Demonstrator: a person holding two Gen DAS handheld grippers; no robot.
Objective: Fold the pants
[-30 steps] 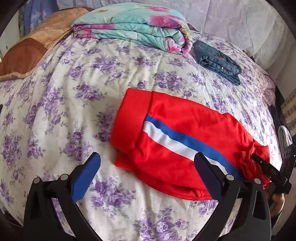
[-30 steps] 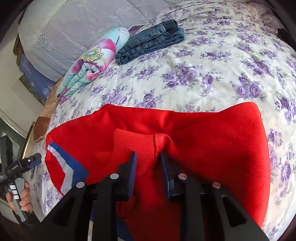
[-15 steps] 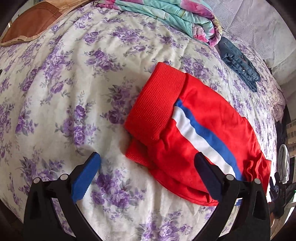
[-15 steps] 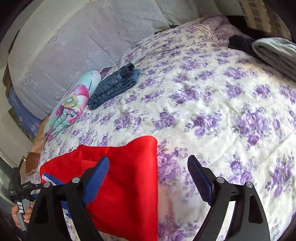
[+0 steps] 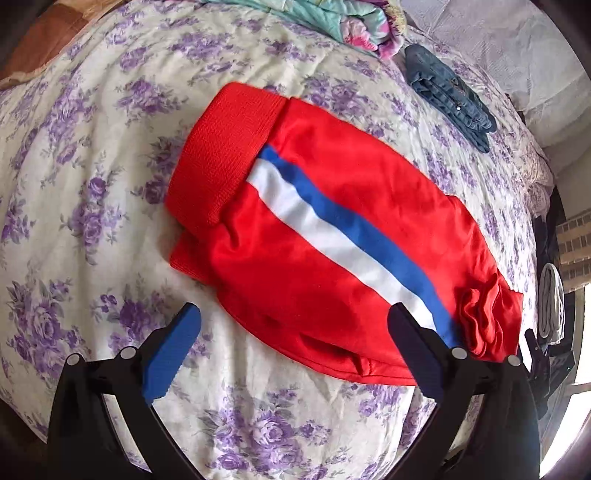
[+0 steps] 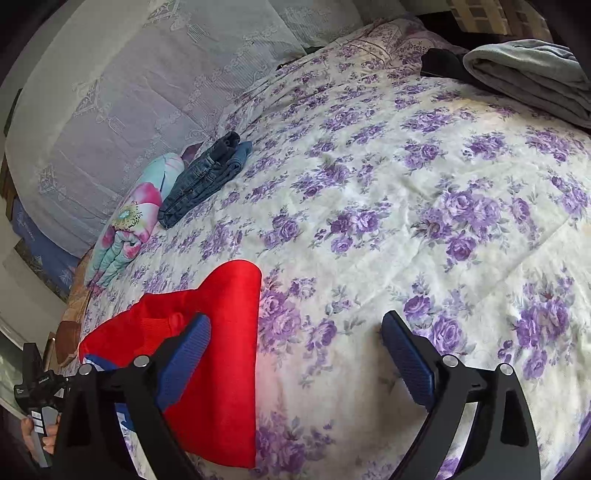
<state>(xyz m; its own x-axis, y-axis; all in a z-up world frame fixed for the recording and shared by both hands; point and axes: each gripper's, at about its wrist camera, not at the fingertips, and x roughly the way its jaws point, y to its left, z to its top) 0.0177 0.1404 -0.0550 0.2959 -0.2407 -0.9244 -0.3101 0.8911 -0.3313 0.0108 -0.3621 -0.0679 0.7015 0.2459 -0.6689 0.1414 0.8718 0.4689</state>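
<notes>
The red pants (image 5: 325, 229) with a white and blue side stripe lie folded into a compact bundle on the purple-flowered bedspread (image 5: 92, 184), ribbed waistband to the upper left. My left gripper (image 5: 295, 350) is open and empty just in front of the bundle's near edge. In the right wrist view the pants (image 6: 221, 369) lie at the lower left. My right gripper (image 6: 295, 354) is open and empty, its left finger (image 6: 184, 358) over the pants' edge, the rest over bare bedspread (image 6: 406, 221).
Folded blue jeans (image 5: 450, 96) and a folded floral blanket (image 5: 332, 18) lie near the pale headboard (image 6: 110, 110); both also show in the right wrist view, jeans (image 6: 207, 177), blanket (image 6: 129, 221). A grey folded garment (image 6: 528, 77) lies at the far right.
My right gripper opened and let go of the red pants, then drew back and turned right. My left gripper moved closer above the bundle, staying open.
</notes>
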